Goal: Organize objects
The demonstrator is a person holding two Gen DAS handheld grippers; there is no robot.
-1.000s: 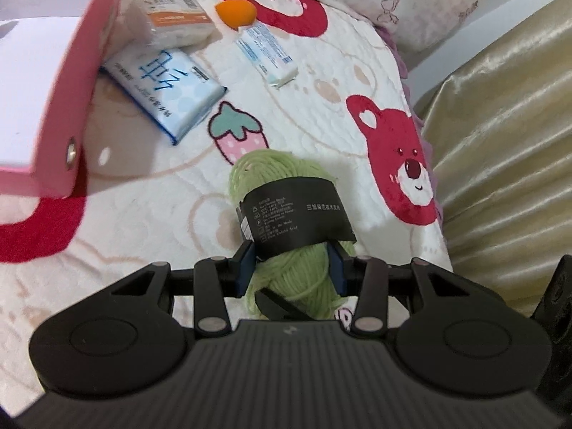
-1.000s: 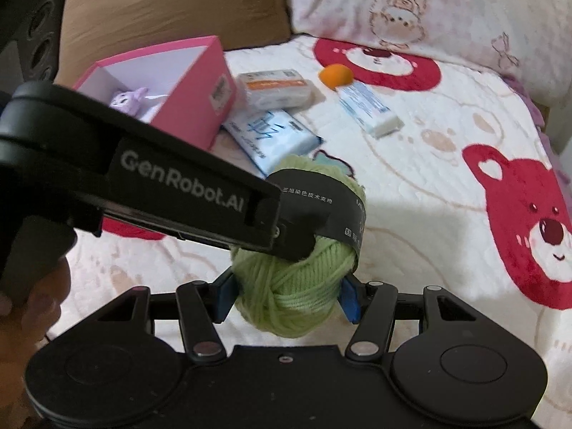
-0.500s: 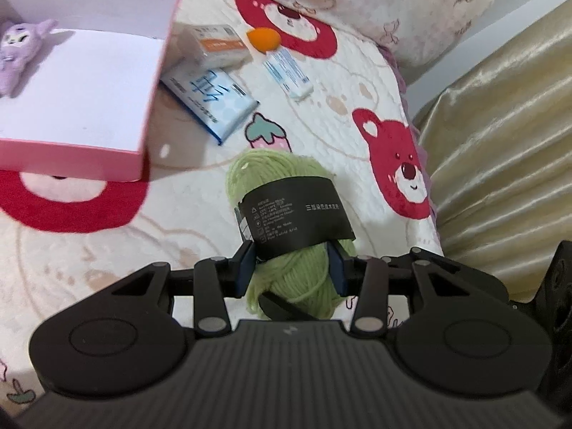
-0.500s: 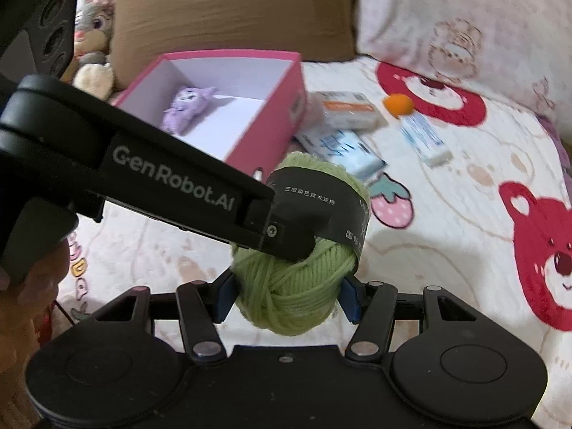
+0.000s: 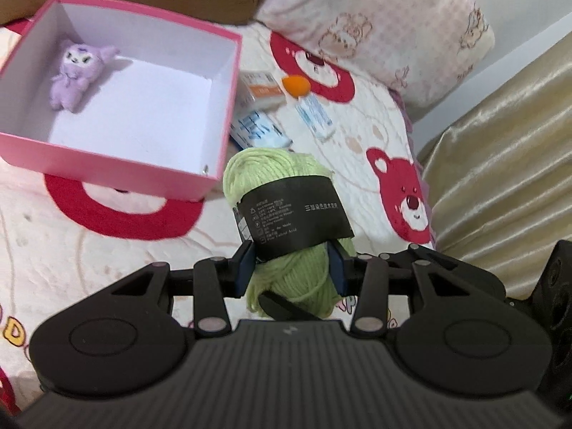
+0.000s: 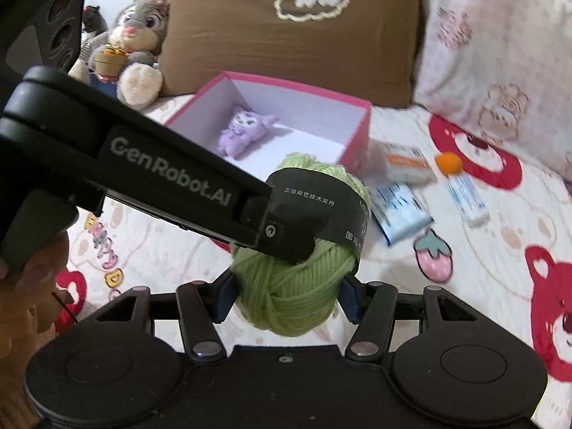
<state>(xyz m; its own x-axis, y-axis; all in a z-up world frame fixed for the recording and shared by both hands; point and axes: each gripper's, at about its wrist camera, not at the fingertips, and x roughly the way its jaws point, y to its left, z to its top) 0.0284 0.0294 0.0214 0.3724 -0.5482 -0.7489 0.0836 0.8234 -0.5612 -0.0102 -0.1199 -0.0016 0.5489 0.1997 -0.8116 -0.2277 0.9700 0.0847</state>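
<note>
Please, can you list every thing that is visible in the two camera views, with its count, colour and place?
yarn ball: one, light green with black paper band, held between both grippers, above the bedspread
box: one, pink outside, white inside, open, on the bed
plush toy: one, purple, inside the box
packets: two, one blue-white and one orange-white, beside the box
tube: one, white-blue, on the bedspread
small round thing: one, orange, near the tube
rabbit plush: one, grey, at the brown pillow
pillows: two, brown and pink-patterned
left gripper: black, clamped on the yarn
right gripper: black, clamped on the yarn
</note>
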